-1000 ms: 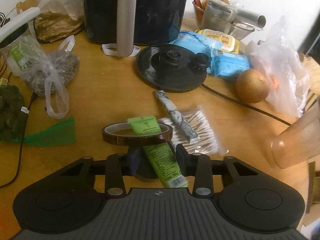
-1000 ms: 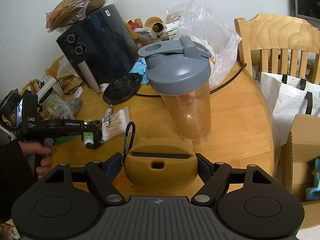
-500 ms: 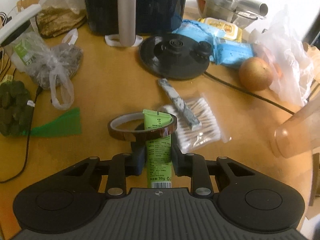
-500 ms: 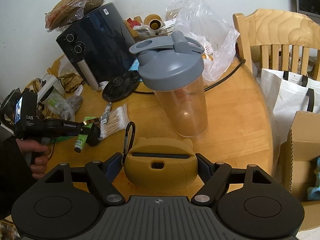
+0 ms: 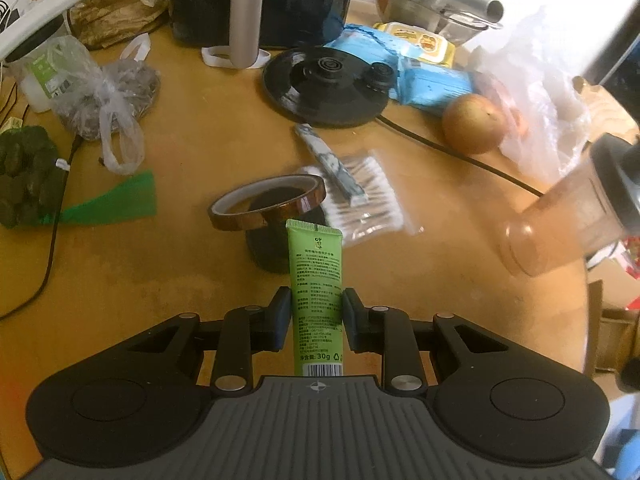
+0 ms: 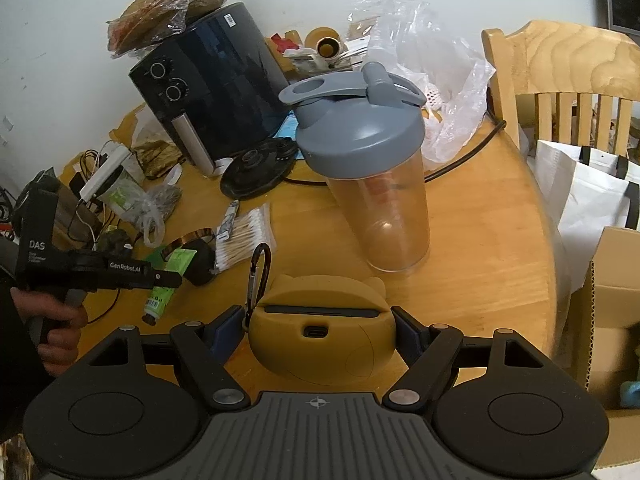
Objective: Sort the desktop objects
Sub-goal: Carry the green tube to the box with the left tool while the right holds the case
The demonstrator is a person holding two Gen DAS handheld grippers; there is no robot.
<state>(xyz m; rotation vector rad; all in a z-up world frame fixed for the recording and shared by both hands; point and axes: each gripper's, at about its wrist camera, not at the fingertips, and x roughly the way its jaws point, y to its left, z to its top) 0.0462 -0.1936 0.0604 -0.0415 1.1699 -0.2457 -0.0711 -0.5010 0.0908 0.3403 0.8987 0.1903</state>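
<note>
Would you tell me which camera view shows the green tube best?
The left wrist view: the green tube fills the centre, label and barcode readable, clamped between the left tongs. The right wrist view shows the tube small and partly hidden behind the tongs, though its dark cap end shows there.

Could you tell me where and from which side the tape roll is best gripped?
Grip the tape roll across its thin band at the raised left edge, coming from above on that side. It sits tilted on a dark object, so that rim is clear of the table; swabs crowd its right.
</note>
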